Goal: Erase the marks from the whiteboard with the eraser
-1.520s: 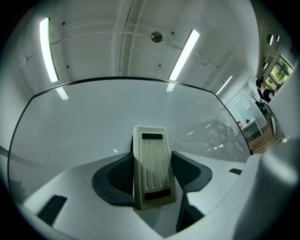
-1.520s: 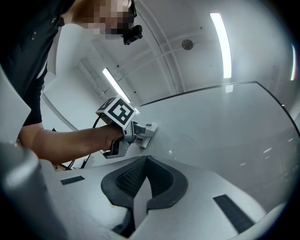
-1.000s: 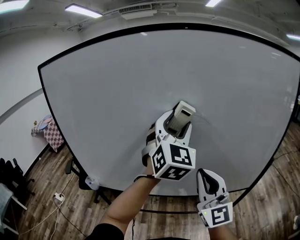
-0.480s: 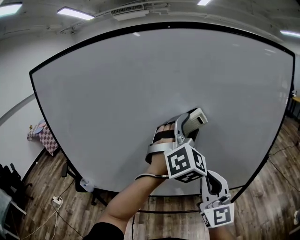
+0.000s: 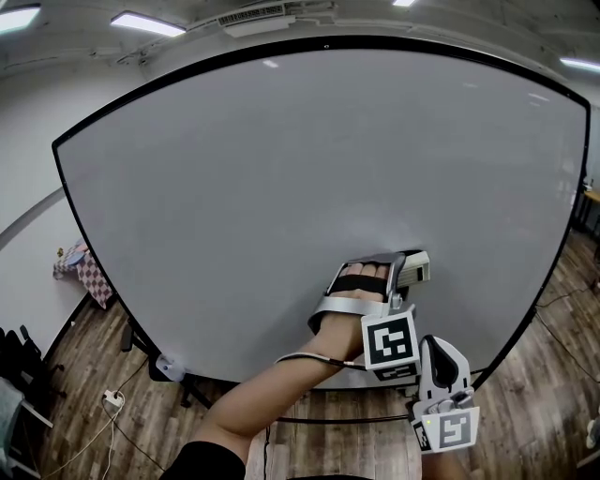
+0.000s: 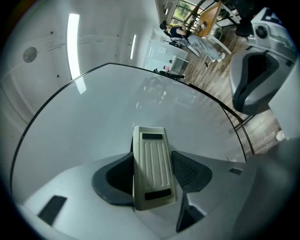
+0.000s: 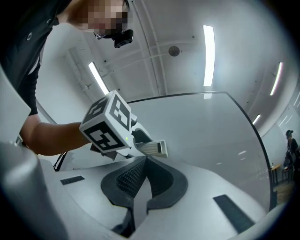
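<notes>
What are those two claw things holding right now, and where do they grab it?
The left gripper clamps the eraser by its two long sides, toward its near end. The right gripper is shut and empty.

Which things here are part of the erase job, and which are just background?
Job: whiteboard, eraser, left gripper (shut on the eraser).
Lying about: right gripper (shut, empty), checked cloth, power strip on the floor.

whiteboard (image 5: 281, 169): glossy, smooth (reflects ceiling lights (image 5: 145, 23)) | eraser (image 6: 151, 164): matt ribbed plastic | floor (image 5: 84, 375): wood planks
</notes>
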`<state>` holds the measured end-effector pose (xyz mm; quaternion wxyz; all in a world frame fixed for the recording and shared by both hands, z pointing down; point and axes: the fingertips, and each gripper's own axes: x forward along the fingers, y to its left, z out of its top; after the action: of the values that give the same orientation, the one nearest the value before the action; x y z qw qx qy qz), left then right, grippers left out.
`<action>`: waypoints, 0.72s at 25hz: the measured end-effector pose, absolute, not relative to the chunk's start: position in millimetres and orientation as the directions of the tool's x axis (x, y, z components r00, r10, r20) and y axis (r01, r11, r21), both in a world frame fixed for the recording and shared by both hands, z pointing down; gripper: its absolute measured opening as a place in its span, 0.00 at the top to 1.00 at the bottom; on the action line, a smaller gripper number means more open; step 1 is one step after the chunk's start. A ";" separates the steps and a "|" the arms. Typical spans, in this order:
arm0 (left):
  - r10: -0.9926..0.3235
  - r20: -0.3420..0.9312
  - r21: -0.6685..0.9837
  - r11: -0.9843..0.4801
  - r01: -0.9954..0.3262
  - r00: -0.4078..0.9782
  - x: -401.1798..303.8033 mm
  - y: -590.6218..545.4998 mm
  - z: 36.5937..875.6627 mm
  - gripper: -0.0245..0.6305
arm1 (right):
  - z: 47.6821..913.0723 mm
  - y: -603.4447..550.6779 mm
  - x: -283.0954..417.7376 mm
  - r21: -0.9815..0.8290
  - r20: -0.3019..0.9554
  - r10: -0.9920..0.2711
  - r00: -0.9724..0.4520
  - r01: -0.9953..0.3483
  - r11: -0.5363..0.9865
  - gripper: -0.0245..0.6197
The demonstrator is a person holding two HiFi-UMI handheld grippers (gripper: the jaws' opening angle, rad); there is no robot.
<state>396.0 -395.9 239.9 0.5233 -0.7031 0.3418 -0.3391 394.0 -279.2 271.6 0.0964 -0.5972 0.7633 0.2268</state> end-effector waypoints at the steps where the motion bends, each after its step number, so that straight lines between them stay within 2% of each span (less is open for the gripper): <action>1: -0.830 0.132 -0.969 -0.223 -0.105 0.541 399.2 -395.0 247.9 0.55 | 271.7 -279.8 396.2 0.228 -0.418 -0.870 -0.261 -0.957 0.177 0.93; 3: -0.819 0.138 -0.970 -0.224 -0.090 0.557 405.4 -390.6 258.8 0.55 | 270.6 -279.3 401.4 0.219 -0.425 -0.872 -0.243 -0.962 0.162 0.93; 8: -0.808 0.057 -0.977 -0.165 -0.132 0.586 411.5 -379.1 252.8 0.55 | 265.0 -274.5 419.3 0.192 -0.457 -0.867 -0.198 -0.974 0.120 0.93; 12: -0.788 -0.024 -0.931 -0.207 -0.302 0.615 372.9 -376.1 234.0 0.55 | 264.7 -285.4 397.7 0.200 -0.449 -0.867 -0.217 -0.970 0.139 0.93; 18: -0.812 -0.217 -0.810 -0.160 -0.564 0.541 288.7 -365.7 181.7 0.55 | 267.5 -299.6 358.6 0.224 -0.429 -0.856 -0.289 -0.952 0.209 0.93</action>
<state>288.7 -365.7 181.7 0.4573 -0.7494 0.4592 -0.1355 358.6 -299.6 267.5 0.1061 -0.5866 0.7703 0.2263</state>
